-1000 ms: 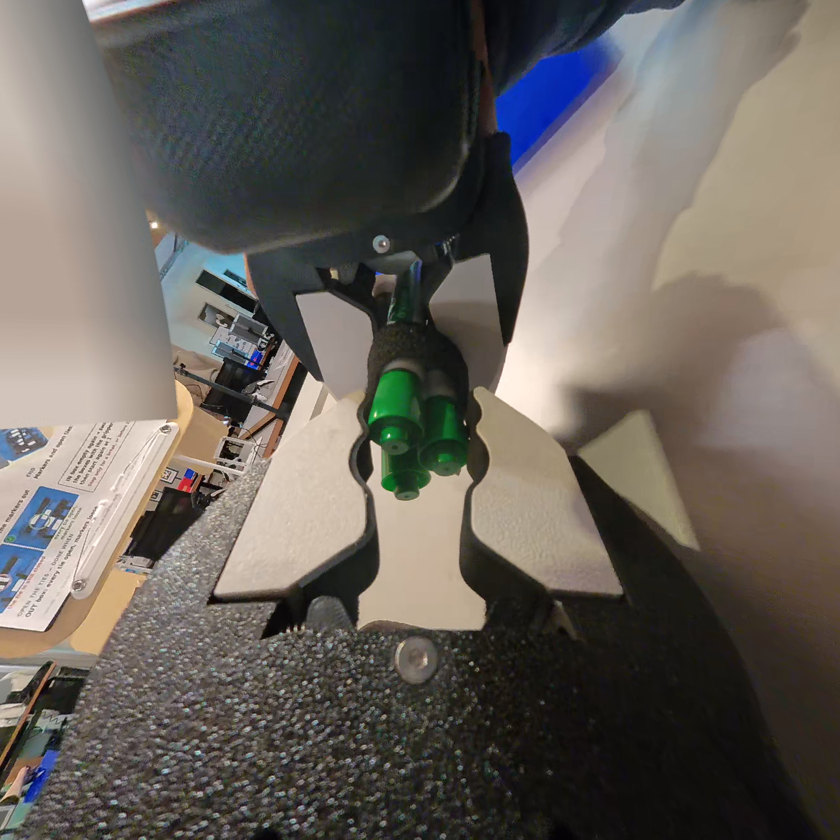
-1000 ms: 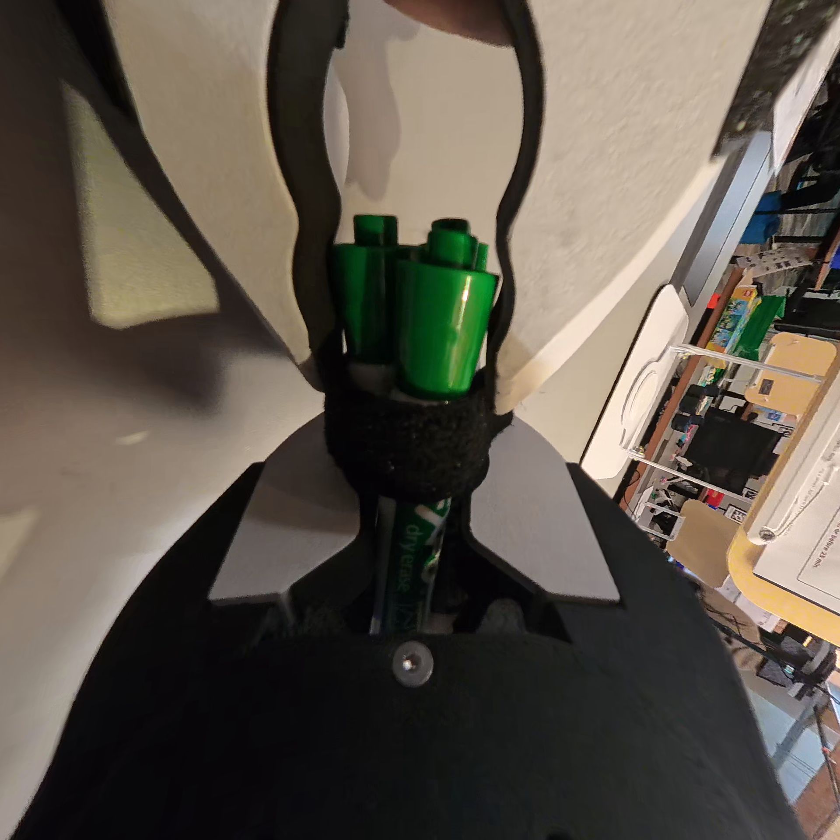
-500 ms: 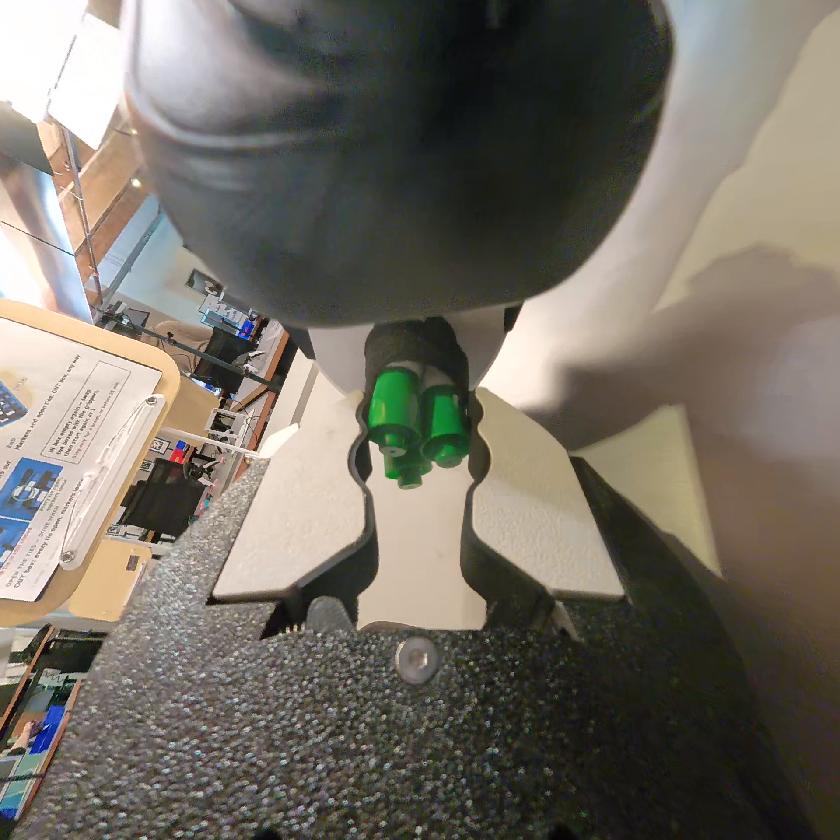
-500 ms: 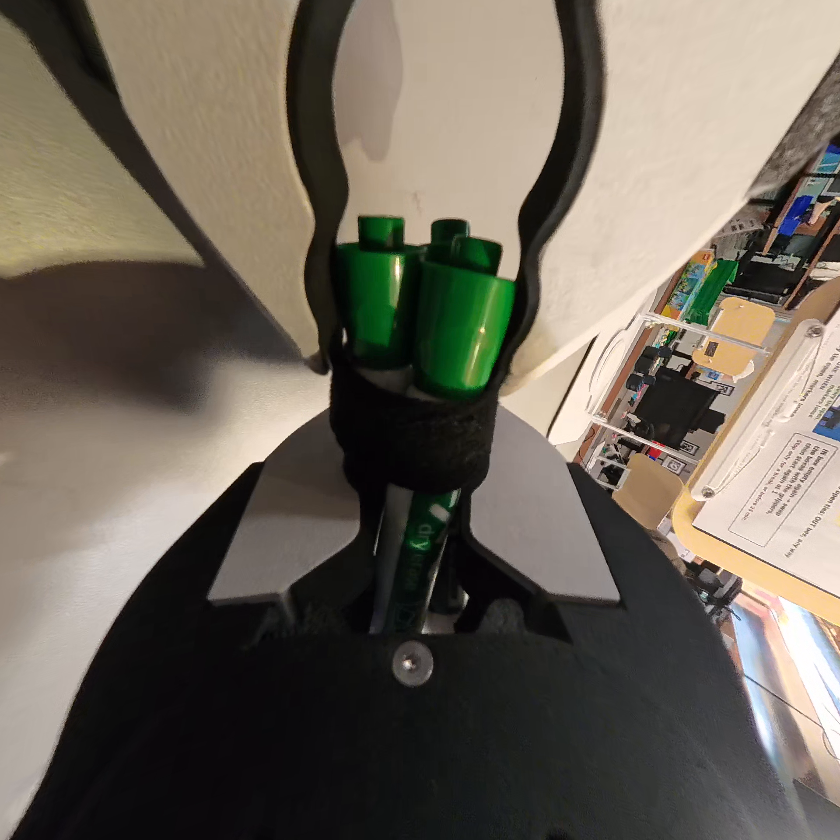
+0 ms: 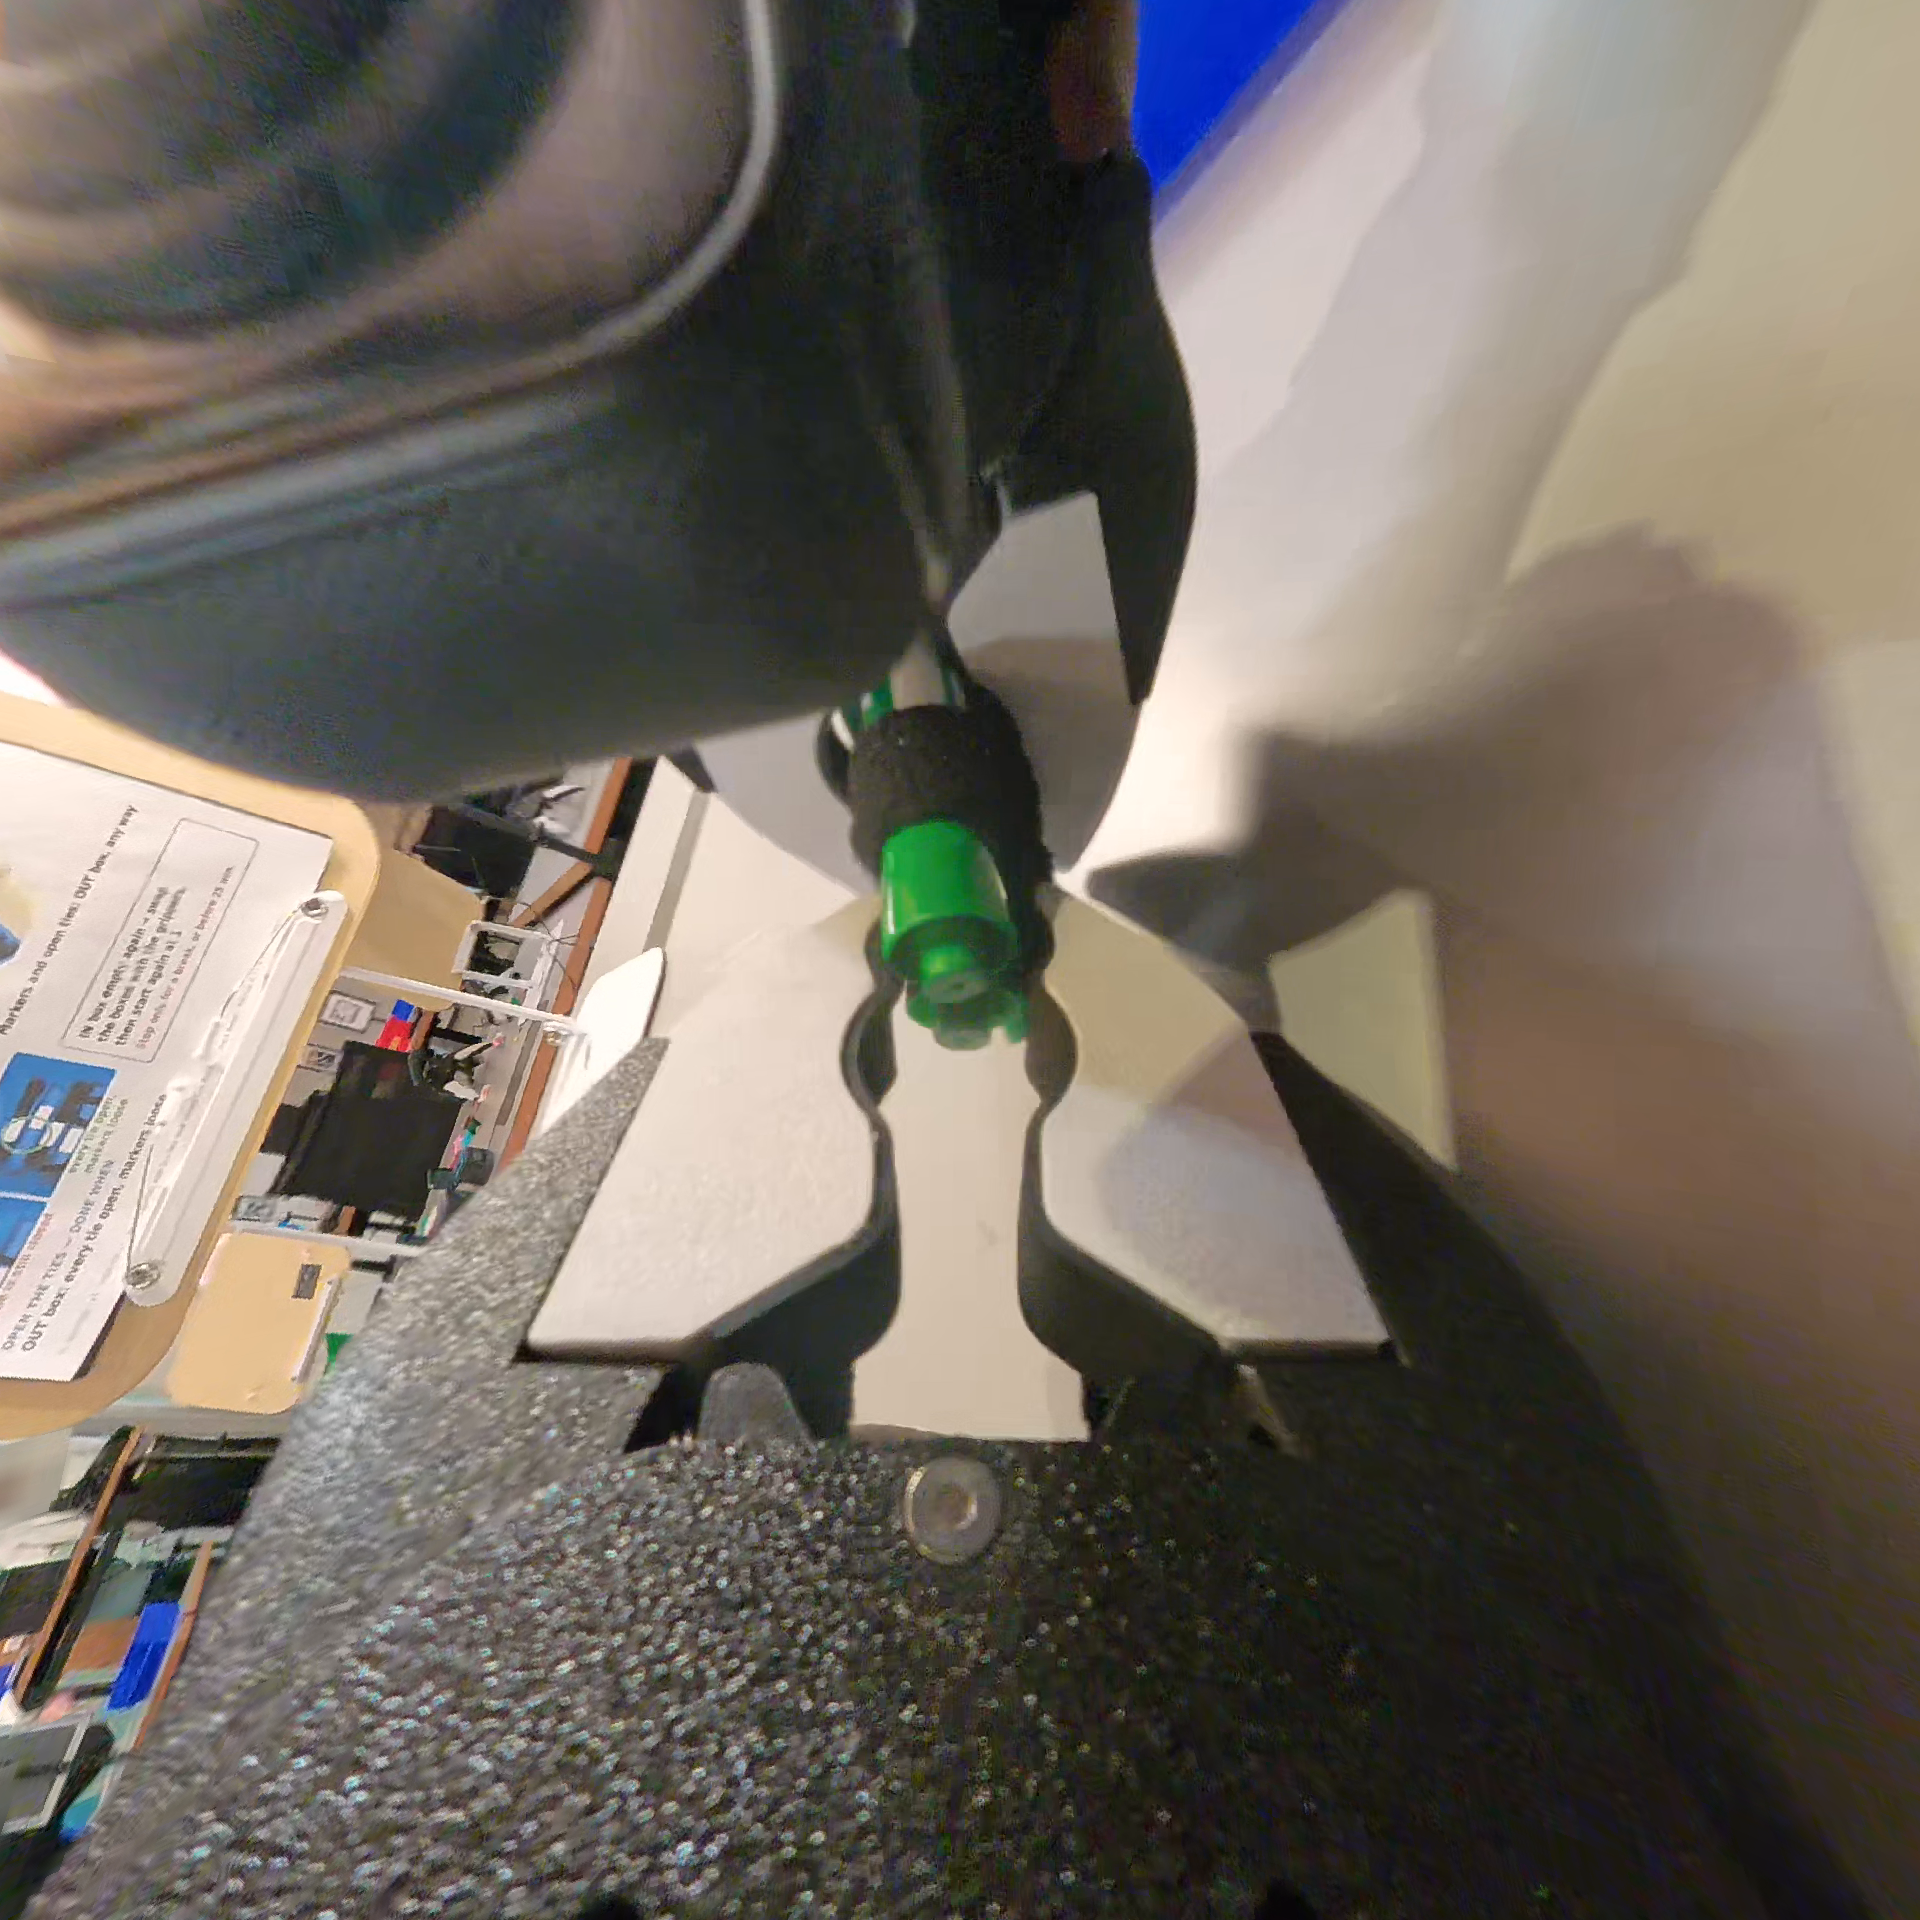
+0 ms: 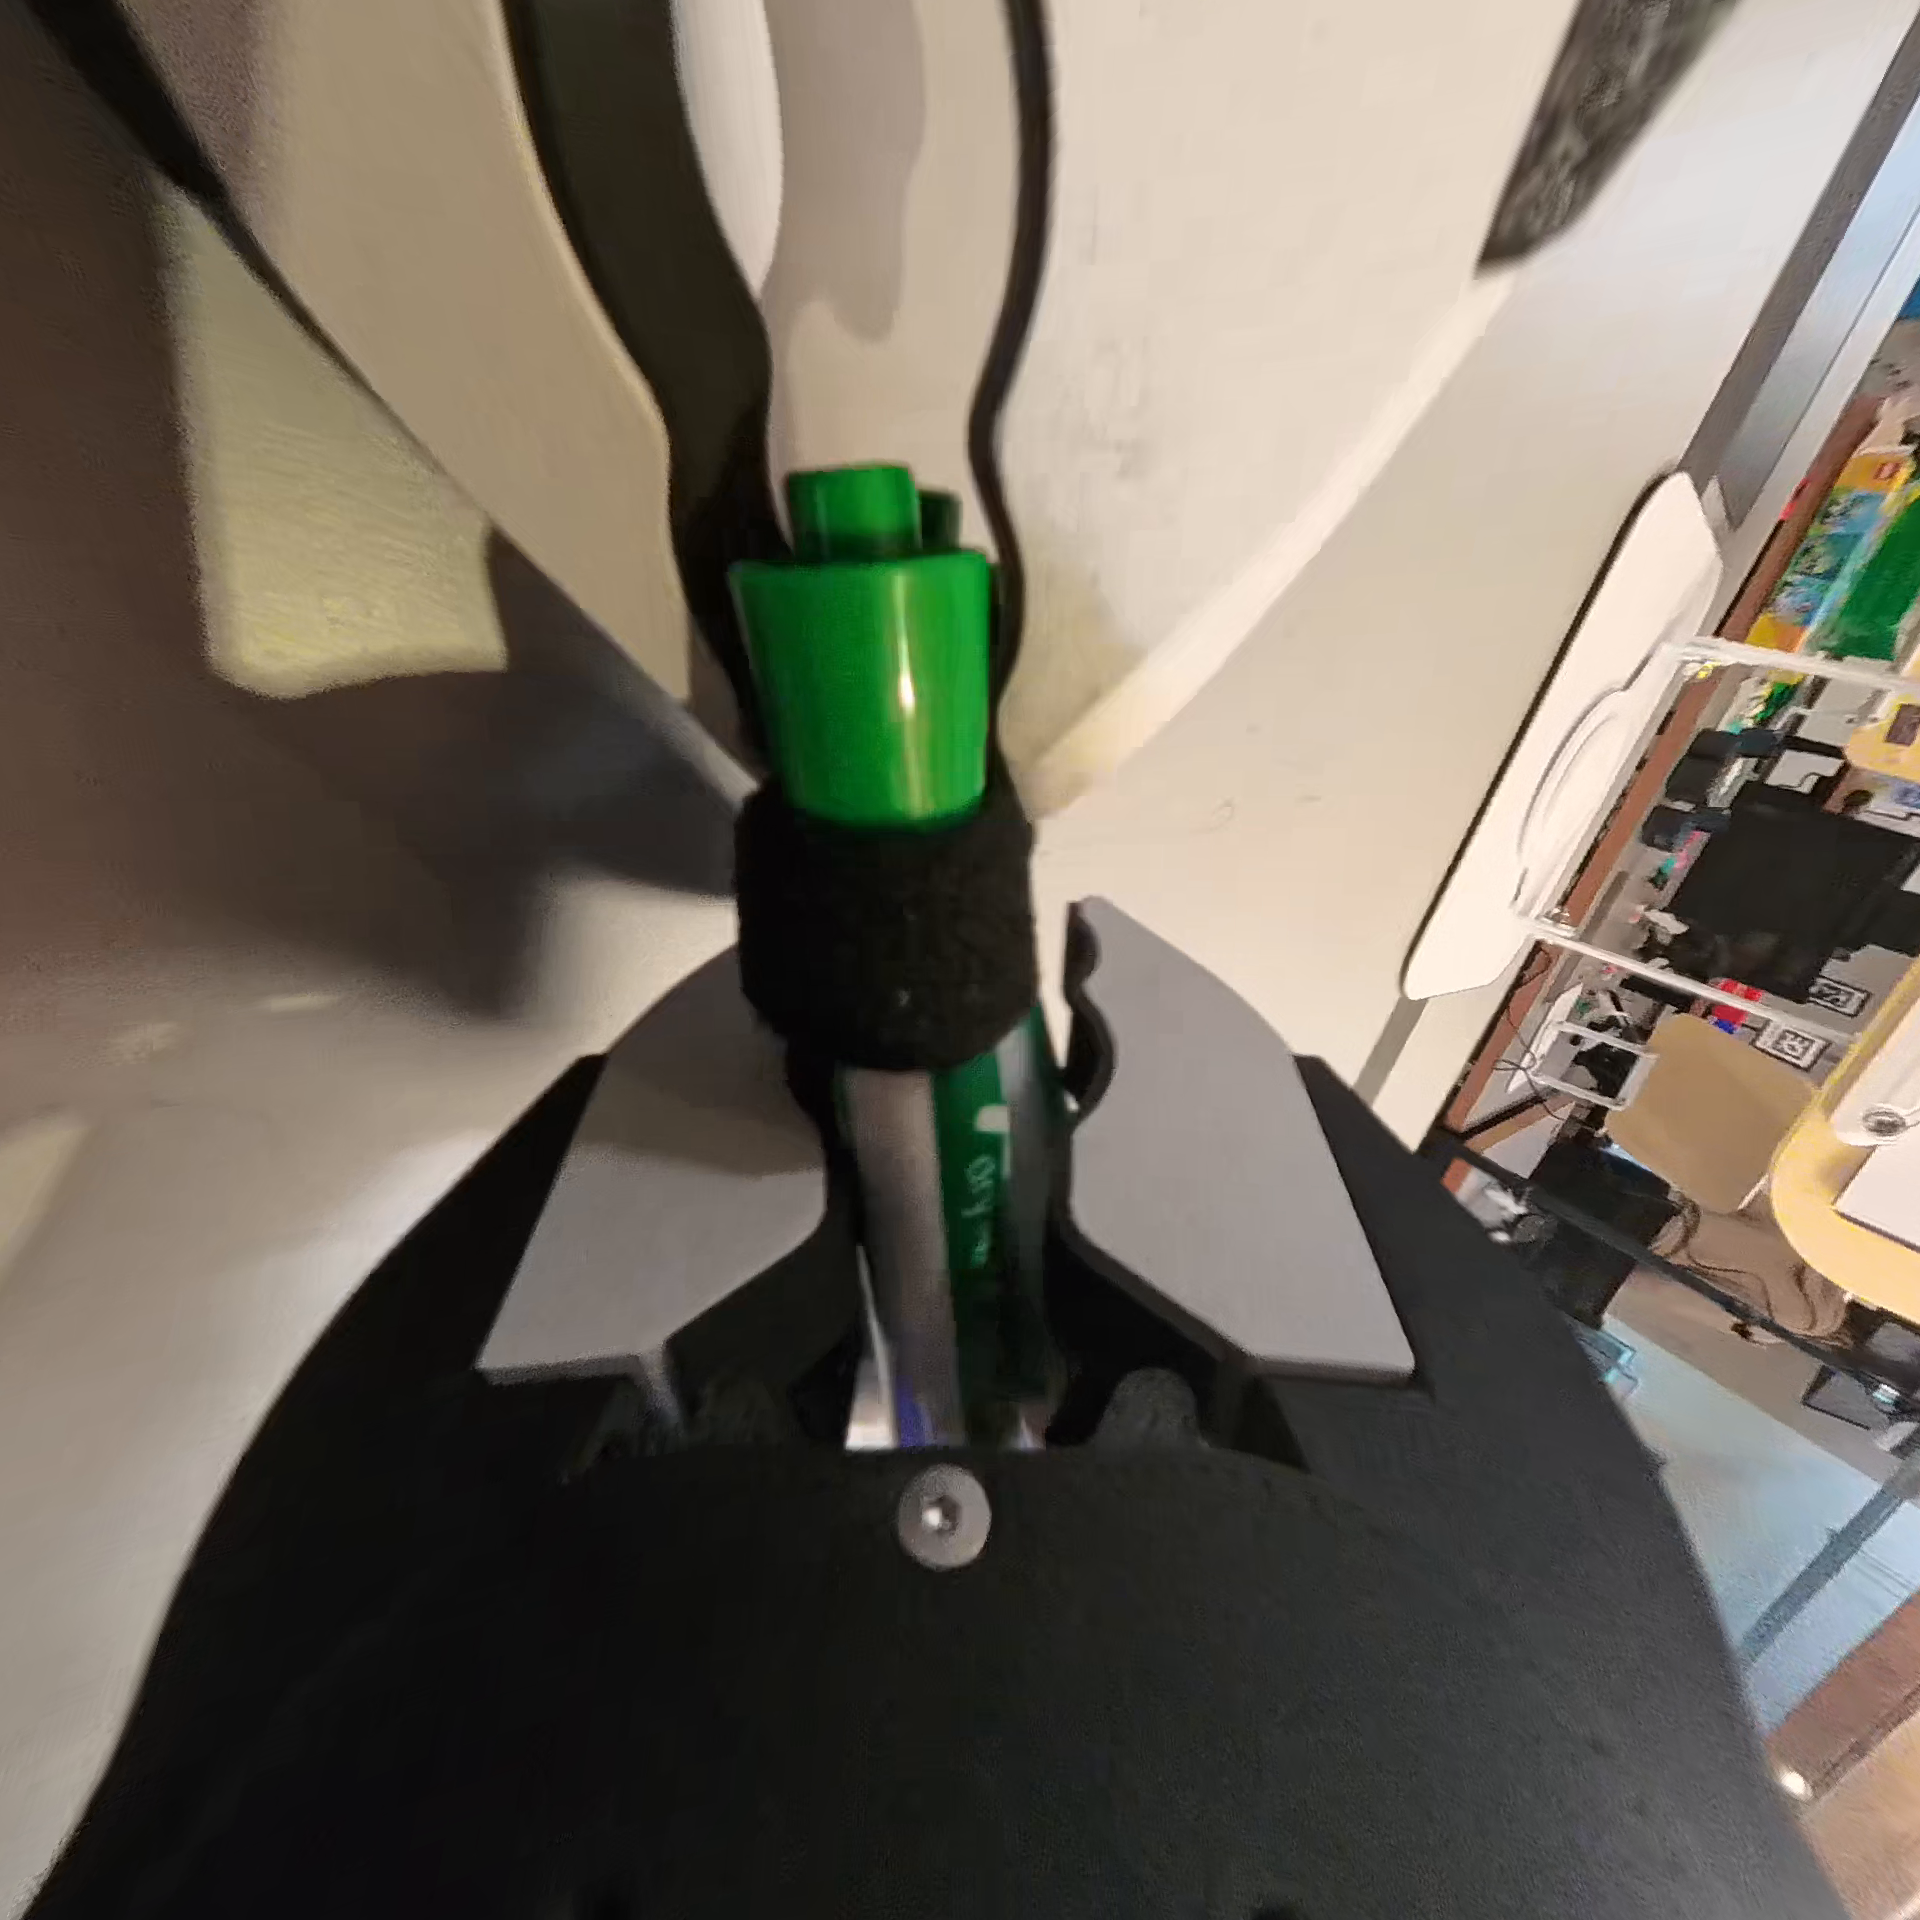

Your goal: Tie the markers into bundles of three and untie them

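Left wrist view: the left gripper [image 5: 956, 966] is narrower than a second ago and now pinches the green cap ends of the markers [image 5: 940, 904]. The black strap [image 5: 935, 769] lies just beyond its fingertips. The right gripper [image 6: 914, 961] grips the barrels behind the strap, as before, but the bundle has rolled. It is probably light, stiff and slippery, so the soft strap gives a surer hold.
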The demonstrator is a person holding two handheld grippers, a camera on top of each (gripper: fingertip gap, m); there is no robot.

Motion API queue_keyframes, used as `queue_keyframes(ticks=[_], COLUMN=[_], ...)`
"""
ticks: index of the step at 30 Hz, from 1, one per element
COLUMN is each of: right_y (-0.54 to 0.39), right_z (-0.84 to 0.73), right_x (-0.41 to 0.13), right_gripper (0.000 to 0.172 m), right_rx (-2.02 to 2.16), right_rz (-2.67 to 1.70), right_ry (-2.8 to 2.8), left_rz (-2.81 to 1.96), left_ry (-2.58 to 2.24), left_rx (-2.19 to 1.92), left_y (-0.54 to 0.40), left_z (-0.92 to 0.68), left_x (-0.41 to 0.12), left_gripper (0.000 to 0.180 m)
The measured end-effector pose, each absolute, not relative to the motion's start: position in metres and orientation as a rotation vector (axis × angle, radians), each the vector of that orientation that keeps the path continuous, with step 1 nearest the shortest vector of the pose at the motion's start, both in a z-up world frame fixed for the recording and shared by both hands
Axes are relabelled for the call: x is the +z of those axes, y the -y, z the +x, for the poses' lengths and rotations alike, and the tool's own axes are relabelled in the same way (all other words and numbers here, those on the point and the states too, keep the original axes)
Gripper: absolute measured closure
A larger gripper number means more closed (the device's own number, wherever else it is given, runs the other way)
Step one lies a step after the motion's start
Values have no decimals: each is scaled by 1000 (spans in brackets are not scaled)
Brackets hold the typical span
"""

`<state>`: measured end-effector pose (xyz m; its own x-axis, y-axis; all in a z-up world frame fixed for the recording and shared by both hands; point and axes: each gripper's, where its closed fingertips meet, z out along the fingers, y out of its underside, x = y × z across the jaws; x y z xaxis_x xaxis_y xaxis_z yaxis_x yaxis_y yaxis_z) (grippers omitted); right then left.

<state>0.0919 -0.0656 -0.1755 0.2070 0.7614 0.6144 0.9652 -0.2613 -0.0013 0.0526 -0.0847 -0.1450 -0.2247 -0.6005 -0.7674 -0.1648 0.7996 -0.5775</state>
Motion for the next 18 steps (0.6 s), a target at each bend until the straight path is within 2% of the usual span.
queue_keyframes(ticks=[2, 11, 16, 18], right_y=[67, 65, 65, 65], right_z=[93, 102, 102, 103], right_x=[-176, -183, -183, -183], right_gripper=[142, 142, 143, 142], right_rx=[-742, -694, -633, -603], right_rz=[-2087, -2148, -2166, -2172], right_ry=[1633, 1591, 1567, 1559], left_rz=[-602, -636, -677, -677], left_ry=[-1770, -1790, -1821, -1900], left_rx=[-448, -464, -487, -513], left_y=[82, 77, 73, 73], left_z=[53, 52, 52, 50], left_x=[-143, -149, -153, -160], left_gripper=[160, 155, 143, 130])
